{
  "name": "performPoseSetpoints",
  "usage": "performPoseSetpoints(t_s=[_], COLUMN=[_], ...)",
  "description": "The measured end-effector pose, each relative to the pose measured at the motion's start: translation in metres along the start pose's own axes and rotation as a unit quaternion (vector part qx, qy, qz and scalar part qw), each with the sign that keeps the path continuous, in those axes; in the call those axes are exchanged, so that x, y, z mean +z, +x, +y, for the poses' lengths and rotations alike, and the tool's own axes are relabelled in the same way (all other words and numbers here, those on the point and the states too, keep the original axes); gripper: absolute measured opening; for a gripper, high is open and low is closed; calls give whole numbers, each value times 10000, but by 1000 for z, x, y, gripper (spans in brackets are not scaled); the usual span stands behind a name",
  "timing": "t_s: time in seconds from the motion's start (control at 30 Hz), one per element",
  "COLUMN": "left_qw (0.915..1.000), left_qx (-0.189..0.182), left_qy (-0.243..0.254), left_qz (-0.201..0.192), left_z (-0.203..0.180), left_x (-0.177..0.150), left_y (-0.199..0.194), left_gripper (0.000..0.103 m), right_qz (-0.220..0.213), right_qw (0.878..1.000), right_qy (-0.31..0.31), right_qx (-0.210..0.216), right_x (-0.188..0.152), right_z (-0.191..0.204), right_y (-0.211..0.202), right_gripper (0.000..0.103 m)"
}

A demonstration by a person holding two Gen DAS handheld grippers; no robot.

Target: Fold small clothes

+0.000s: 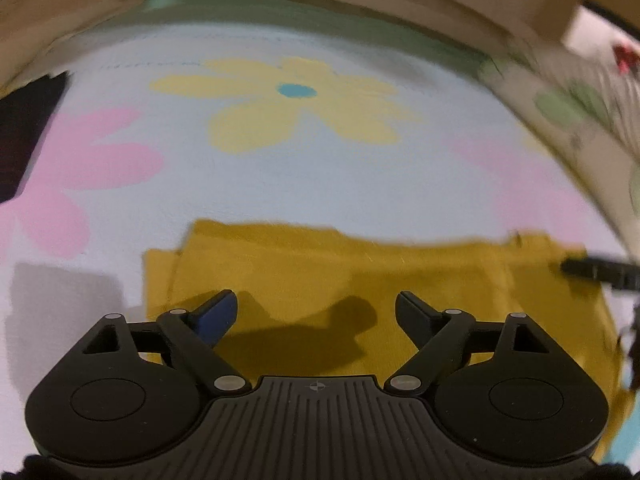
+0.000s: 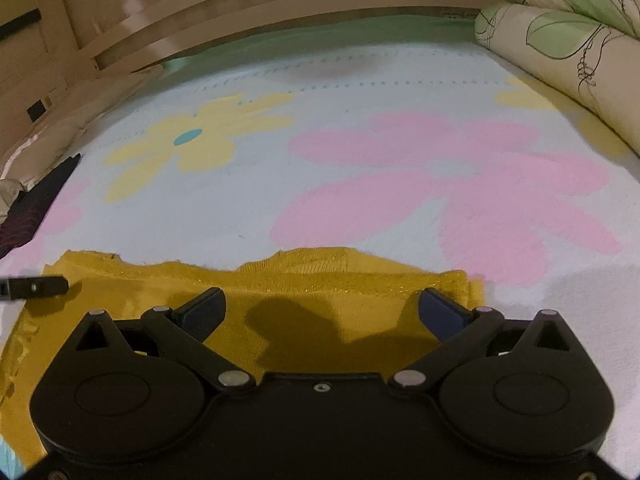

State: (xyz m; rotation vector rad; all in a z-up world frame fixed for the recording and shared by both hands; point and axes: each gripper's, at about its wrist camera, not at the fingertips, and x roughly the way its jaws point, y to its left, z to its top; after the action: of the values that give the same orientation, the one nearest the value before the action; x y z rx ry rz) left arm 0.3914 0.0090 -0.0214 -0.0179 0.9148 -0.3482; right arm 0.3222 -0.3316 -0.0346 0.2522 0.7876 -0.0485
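A: What lay around the mustard garment (image 1: 360,288)?

B: A pale bedspread (image 1: 320,184) with a yellow flower (image 1: 296,100) at twelve o'clock and pink ones either side. A dark cloth (image 1: 24,136) sat at nine o'clock, a leaf-print bolster (image 2: 568,52) at two o'clock, a wooden bed frame (image 2: 240,0) beyond.

A: Anything blocking it?

B: Only shadows on the cloth.

A: And the tools?

B: The left gripper (image 1: 316,312) stood spread wide over the garment's near part, nothing between its fingers. The right gripper (image 2: 320,312) was likewise parted wide, empty, above the ribbed edge (image 2: 312,260).
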Motion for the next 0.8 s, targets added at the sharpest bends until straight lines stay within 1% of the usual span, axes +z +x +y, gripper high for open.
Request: performPoseSetpoints(t_s=[0.1,0.23,0.3,0.37,0.4,0.53,0.6,0.67,0.73,0.8], left_qw=[9991,9977,9967,9932,9914,9890,9871,9852,9852,9898], left_qx=[-140,-296,-227,-59,-28,-101,-110,-60,-5,-85], left_qy=[378,466,618,1051,1188,1298,1392,1460,1452,1124], left_qz=[147,397,478,489,551,705,787,899,914,870], left_z=[-19,-33,-40,-50,-53,-58,-61,-62,-64,-63], left_x=[-16,-47,-62,-75,-82,-103,-109,-116,-117,-111], left_y=[-13,-29,-32,-37,-39,-53,-58,-61,-64,-68], left_gripper=[86,86,86,86,86,89,94,94,94,94], right_qz=[144,281,410,545,654,1147,1372,1290,1367,1421], right_qw=[9997,9989,9981,9971,9961,9886,9845,9870,9856,9858], right_qy=[-140,-364,-451,-540,-598,-962,-1072,-957,-986,-883], right_qx=[105,76,61,6,-2,-136,-199,-110,-132,-152], right_x=[-1,-11,-22,-35,-41,-73,-90,-100,-101,-101], right_z=[3,5,5,6,7,10,8,1,0,-2], right_y=[-8,-25,-34,-41,-44,-56,-60,-67,-70,-72], right_gripper=[103,103,103,103,103,103,103,103,103,103])
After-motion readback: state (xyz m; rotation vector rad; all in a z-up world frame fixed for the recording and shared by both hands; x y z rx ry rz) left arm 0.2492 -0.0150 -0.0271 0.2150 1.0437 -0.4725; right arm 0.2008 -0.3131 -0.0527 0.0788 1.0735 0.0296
